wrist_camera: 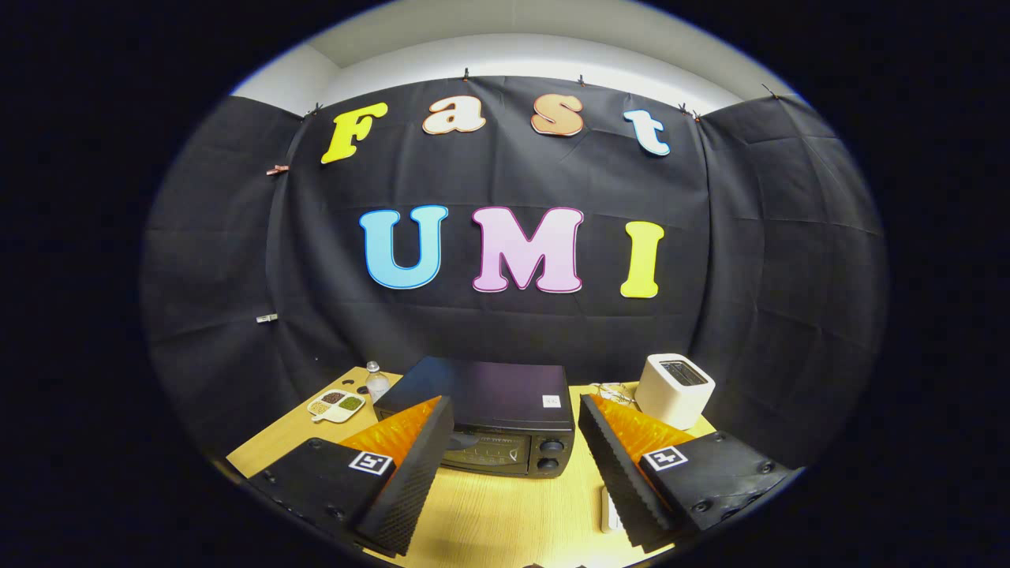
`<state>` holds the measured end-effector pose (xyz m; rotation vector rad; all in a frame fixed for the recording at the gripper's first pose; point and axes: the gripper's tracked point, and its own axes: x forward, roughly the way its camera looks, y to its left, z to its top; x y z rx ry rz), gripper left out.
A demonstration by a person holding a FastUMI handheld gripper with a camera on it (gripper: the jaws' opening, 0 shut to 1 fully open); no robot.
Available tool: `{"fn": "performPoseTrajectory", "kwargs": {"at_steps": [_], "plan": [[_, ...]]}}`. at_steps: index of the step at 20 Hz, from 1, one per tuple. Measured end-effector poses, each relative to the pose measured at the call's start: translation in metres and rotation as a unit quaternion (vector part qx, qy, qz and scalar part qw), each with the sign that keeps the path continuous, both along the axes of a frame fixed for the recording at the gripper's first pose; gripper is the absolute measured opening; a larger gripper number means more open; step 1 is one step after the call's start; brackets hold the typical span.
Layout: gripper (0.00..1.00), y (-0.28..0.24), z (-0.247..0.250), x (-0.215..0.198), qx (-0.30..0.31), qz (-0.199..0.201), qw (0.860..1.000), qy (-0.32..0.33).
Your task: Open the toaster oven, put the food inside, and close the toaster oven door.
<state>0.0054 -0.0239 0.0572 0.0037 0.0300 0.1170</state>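
Note:
A black toaster oven (pixel 489 422) stands on the wooden table (pixel 505 513), its glass door shut and two knobs on its right side. It lies just ahead of my fingers, partly hidden behind the left one. My gripper (pixel 517 465) hovers above the table in front of the oven, open wide, with nothing between its black ribbed pads (pixel 410 481). A white divided dish (pixel 337 405) holding small portions of food sits on the table to the left of the oven.
A small clear bottle (pixel 377 382) stands beside the dish, at the oven's back left. A white pop-up toaster (pixel 675 389) with a cable stands right of the oven. A small white object (pixel 609 509) lies on the table by my right finger.

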Motion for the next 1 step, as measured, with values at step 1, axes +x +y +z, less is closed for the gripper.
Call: {"fn": "performPoseTrajectory", "kwargs": {"at_steps": [1], "plan": [[0.99,-0.0006,0.0006,0.0000,0.002,0.000,1.000,0.000]]}}
